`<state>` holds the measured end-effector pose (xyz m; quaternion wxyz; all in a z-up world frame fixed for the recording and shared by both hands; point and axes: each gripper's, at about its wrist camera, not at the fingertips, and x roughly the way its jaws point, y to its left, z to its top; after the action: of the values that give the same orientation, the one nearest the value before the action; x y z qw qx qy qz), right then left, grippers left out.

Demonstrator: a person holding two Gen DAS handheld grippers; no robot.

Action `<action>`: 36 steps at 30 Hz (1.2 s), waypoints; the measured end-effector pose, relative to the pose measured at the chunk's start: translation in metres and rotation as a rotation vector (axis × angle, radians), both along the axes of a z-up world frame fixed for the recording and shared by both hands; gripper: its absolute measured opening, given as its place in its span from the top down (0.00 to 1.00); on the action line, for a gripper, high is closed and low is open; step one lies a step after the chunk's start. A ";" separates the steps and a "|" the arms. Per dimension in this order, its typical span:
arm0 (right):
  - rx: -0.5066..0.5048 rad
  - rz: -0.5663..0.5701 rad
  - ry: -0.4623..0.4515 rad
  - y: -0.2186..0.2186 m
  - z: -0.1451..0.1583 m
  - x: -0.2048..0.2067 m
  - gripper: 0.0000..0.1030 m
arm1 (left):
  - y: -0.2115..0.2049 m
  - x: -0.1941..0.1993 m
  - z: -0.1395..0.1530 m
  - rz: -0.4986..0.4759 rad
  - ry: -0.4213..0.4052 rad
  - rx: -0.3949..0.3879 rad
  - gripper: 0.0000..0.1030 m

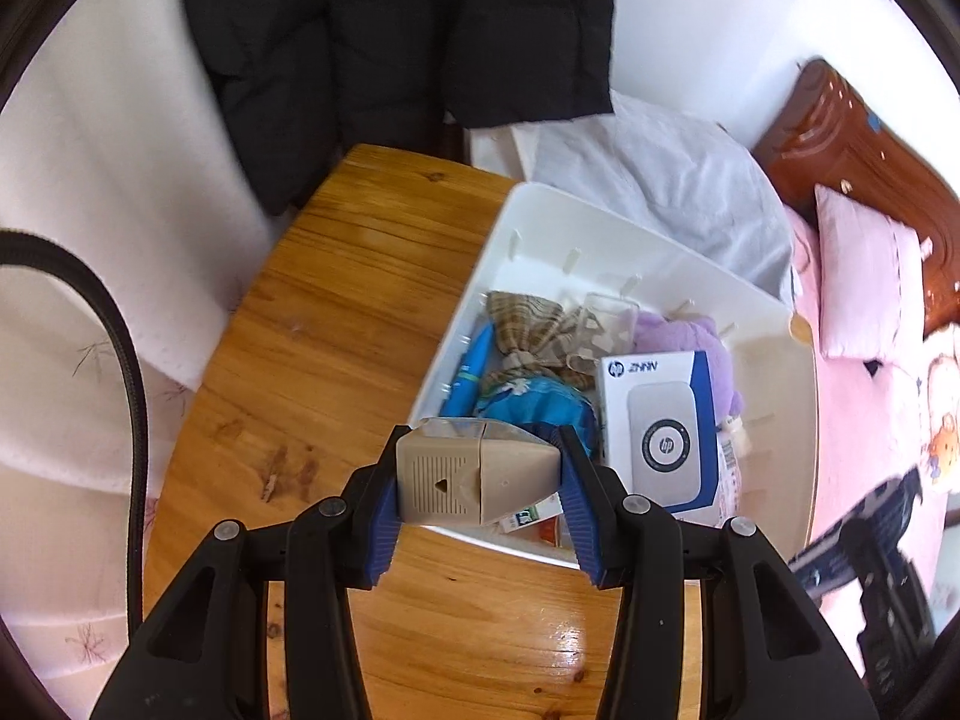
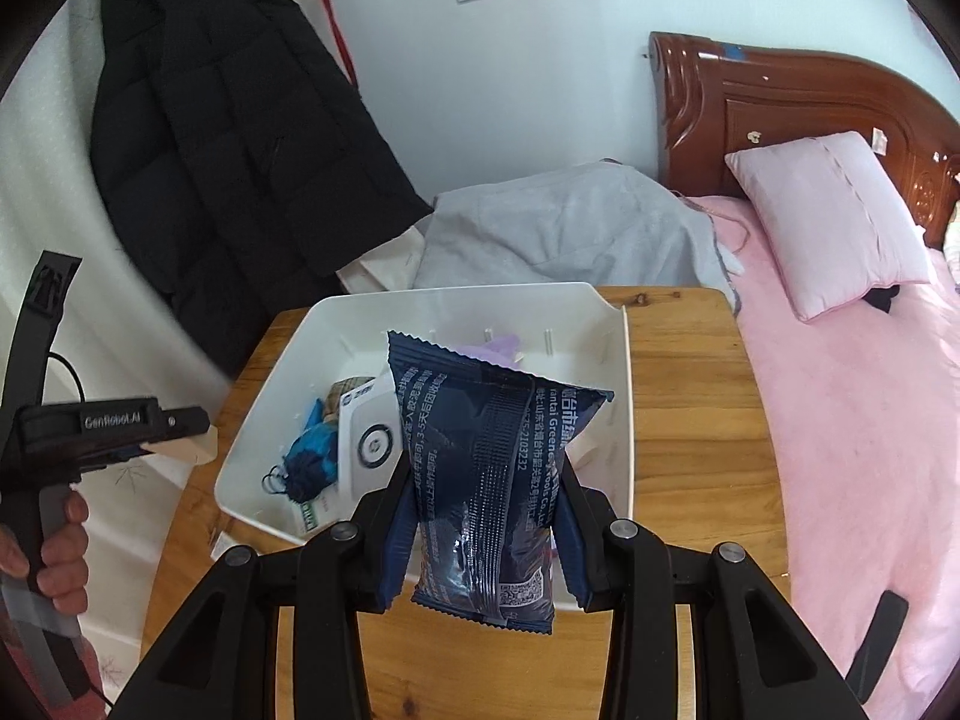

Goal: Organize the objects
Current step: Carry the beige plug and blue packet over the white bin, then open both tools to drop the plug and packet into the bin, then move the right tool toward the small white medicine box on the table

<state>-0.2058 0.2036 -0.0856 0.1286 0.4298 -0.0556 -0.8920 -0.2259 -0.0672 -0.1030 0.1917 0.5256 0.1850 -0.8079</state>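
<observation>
Your left gripper (image 1: 480, 468) is closed on a beige box (image 1: 474, 480), its blue pads pressing both sides, and it holds the box over the near rim of the white bin (image 1: 600, 222), just above the wooden table (image 1: 336, 312). Your right gripper (image 2: 486, 516) is clamped on a dark blue snack bag (image 2: 486, 480), which stands upright between the fingers and blocks much of the bin (image 2: 288, 372) behind it. Inside the bin, nearest you, lies a white box with a round printed emblem (image 1: 660, 432), and beside it a blue crumpled pouch (image 1: 534, 402). A blue pen (image 1: 471, 375) rests along the bin's left wall, touching the pouch. Farther in sit a checked fabric bow (image 1: 528, 324), a clear plastic piece (image 1: 612, 315) and a purple plush (image 1: 690, 336), partly under the white box. In the right wrist view your left hand (image 2: 54, 552) grips its tool at the left edge, the beige box (image 2: 192, 447) just beside the bin. Beyond the table lies grey cloth (image 2: 570, 228), then a black coat (image 2: 240, 138) hanging against the wall, and to the right a bed with pink sheets (image 2: 852, 396), a pink pillow (image 2: 834, 222) and a brown headboard (image 2: 780, 96).
</observation>
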 end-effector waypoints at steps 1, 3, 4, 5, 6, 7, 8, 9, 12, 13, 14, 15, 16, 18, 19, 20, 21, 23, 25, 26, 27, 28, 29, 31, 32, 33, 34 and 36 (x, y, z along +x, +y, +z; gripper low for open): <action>0.009 -0.006 -0.005 0.000 -0.002 -0.003 0.60 | 0.000 -0.003 -0.003 -0.006 -0.005 0.004 0.51; 0.024 -0.020 -0.022 0.000 -0.007 -0.011 0.60 | 0.002 -0.009 -0.010 -0.021 -0.022 0.015 0.51; 0.026 -0.024 -0.031 0.001 -0.010 -0.014 0.60 | 0.002 -0.011 -0.013 -0.025 -0.031 0.019 0.51; 0.027 -0.029 -0.042 0.001 -0.012 -0.016 0.60 | 0.002 -0.013 -0.015 -0.027 -0.038 0.024 0.51; 0.029 -0.035 -0.053 0.001 -0.015 -0.019 0.60 | 0.002 -0.014 -0.018 -0.029 -0.048 0.033 0.51; 0.033 -0.039 -0.058 0.001 -0.017 -0.020 0.60 | 0.001 -0.016 -0.019 -0.033 -0.054 0.051 0.51; 0.038 -0.044 -0.063 0.000 -0.019 -0.022 0.59 | 0.001 -0.016 -0.020 -0.038 -0.052 0.061 0.51; 0.043 -0.050 -0.067 0.000 -0.021 -0.024 0.59 | 0.001 -0.017 -0.020 -0.043 -0.051 0.066 0.51; 0.055 -0.061 -0.087 -0.001 -0.028 -0.027 0.58 | 0.000 -0.018 -0.019 -0.053 -0.057 0.055 0.51; 0.056 -0.063 -0.094 -0.001 -0.030 -0.028 0.58 | 0.000 -0.018 -0.020 -0.059 -0.056 0.058 0.51; 0.051 -0.066 -0.100 -0.001 -0.032 -0.029 0.57 | -0.001 -0.018 -0.020 -0.064 -0.056 0.061 0.51; 0.044 -0.068 -0.103 -0.001 -0.033 -0.029 0.57 | -0.001 -0.018 -0.021 -0.068 -0.055 0.066 0.51; 0.040 -0.070 -0.103 -0.001 -0.033 -0.029 0.56 | -0.002 -0.018 -0.022 -0.072 -0.055 0.069 0.51; 0.044 -0.077 -0.097 -0.002 -0.034 -0.029 0.47 | -0.003 -0.017 -0.022 -0.081 -0.053 0.067 0.48; 0.046 -0.080 -0.093 -0.003 -0.034 -0.028 0.45 | -0.003 -0.016 -0.022 -0.087 -0.052 0.064 0.42; 0.045 -0.083 -0.091 -0.004 -0.033 -0.028 0.43 | -0.004 -0.015 -0.021 -0.091 -0.049 0.063 0.39; 0.044 -0.086 -0.090 -0.005 -0.033 -0.026 0.42 | -0.005 -0.014 -0.020 -0.095 -0.045 0.062 0.35; 0.044 -0.097 -0.090 -0.008 -0.033 -0.024 0.39 | -0.008 -0.012 -0.017 -0.109 -0.033 0.062 0.34; 0.044 -0.110 -0.081 -0.012 -0.031 -0.021 0.37 | -0.011 -0.009 -0.013 -0.120 -0.016 0.056 0.33; 0.044 -0.121 -0.071 -0.015 -0.030 -0.018 0.36 | -0.013 -0.007 -0.011 -0.123 -0.008 0.050 0.33; 0.046 -0.129 -0.064 -0.017 -0.029 -0.018 0.36 | -0.016 -0.005 -0.008 -0.125 -0.002 0.044 0.32; 0.049 -0.138 -0.053 -0.021 -0.027 -0.015 0.35 | -0.019 -0.002 -0.005 -0.126 0.009 0.038 0.32; 0.054 -0.142 -0.045 -0.024 -0.026 -0.013 0.33 | -0.021 0.000 -0.003 -0.127 0.017 0.031 0.32; 0.061 -0.147 -0.022 -0.032 -0.023 -0.009 0.33 | -0.027 0.005 0.002 -0.123 0.044 0.011 0.32; 0.063 -0.146 -0.006 -0.036 -0.021 -0.006 0.33 | -0.030 0.008 0.004 -0.121 0.059 -0.001 0.32; 0.063 -0.144 0.009 -0.041 -0.020 -0.002 0.33 | -0.033 0.011 0.006 -0.119 0.074 -0.009 0.32; 0.061 -0.142 0.021 -0.045 -0.019 0.000 0.33 | -0.037 0.014 0.008 -0.117 0.090 -0.015 0.32; 0.044 -0.138 0.066 -0.055 -0.017 0.007 0.32 | -0.045 0.022 0.010 -0.106 0.116 -0.025 0.32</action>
<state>-0.1986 0.1491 -0.1024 0.0592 0.3982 -0.0610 -0.9133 -0.2041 -0.1118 -0.0931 0.1443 0.4847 0.1579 -0.8481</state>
